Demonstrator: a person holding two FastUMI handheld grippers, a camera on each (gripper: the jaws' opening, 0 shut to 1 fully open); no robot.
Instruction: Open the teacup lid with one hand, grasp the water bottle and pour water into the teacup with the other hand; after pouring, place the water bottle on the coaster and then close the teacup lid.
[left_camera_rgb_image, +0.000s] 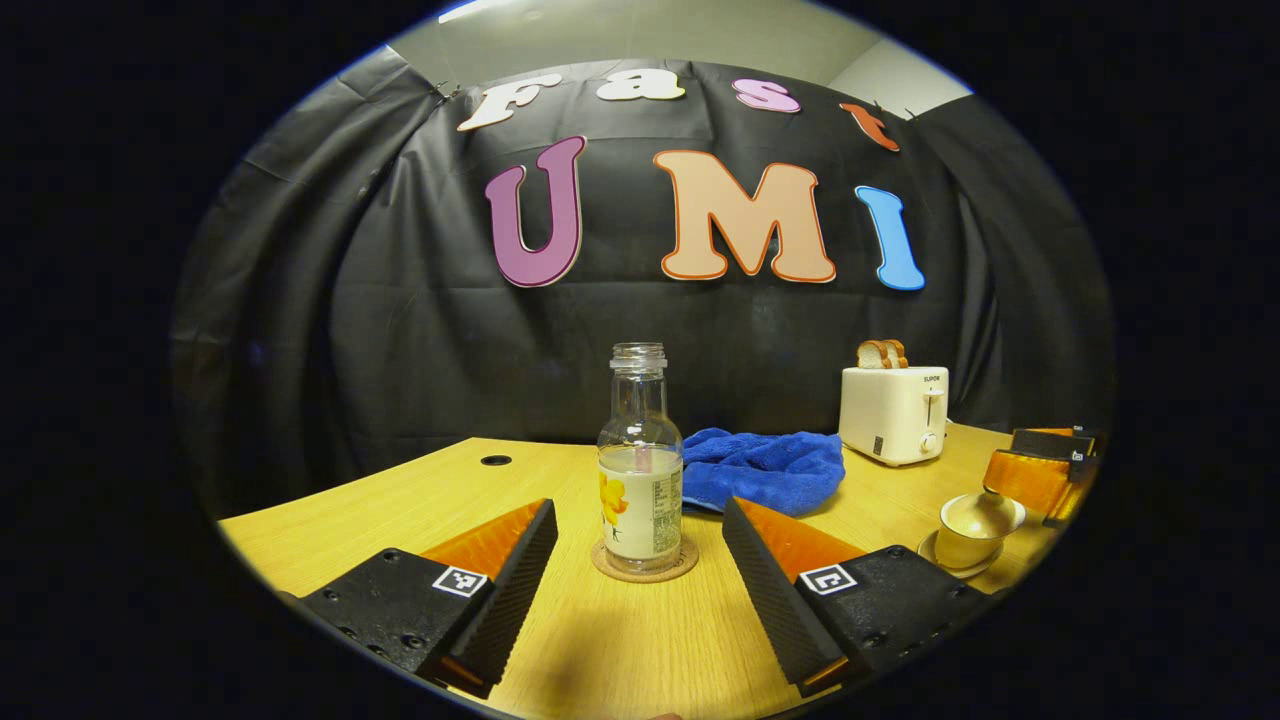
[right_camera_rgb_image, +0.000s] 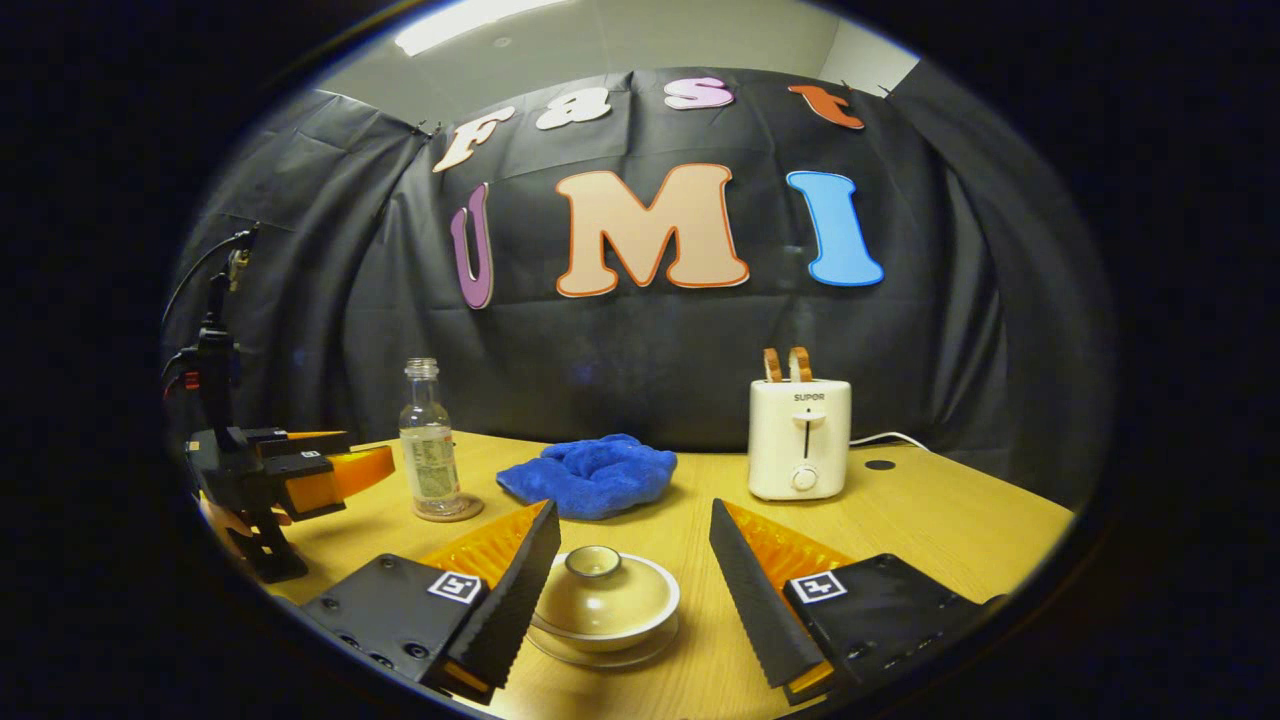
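A clear, uncapped water bottle with a flowered label stands upright on a round coaster, about half full. My left gripper is open just in front of it, a finger on either side, neither touching it. In the right gripper view the bottle and the left gripper show at the left. A beige teacup with its lid on sits on a saucer. My right gripper is open around the cup, close to it. The left gripper view shows the teacup and right gripper at the right.
A crumpled blue cloth lies mid-table behind the cup. A white toaster holding bread slices stands at the back right, its cable trailing right. The wooden table has a cable hole near the far edge.
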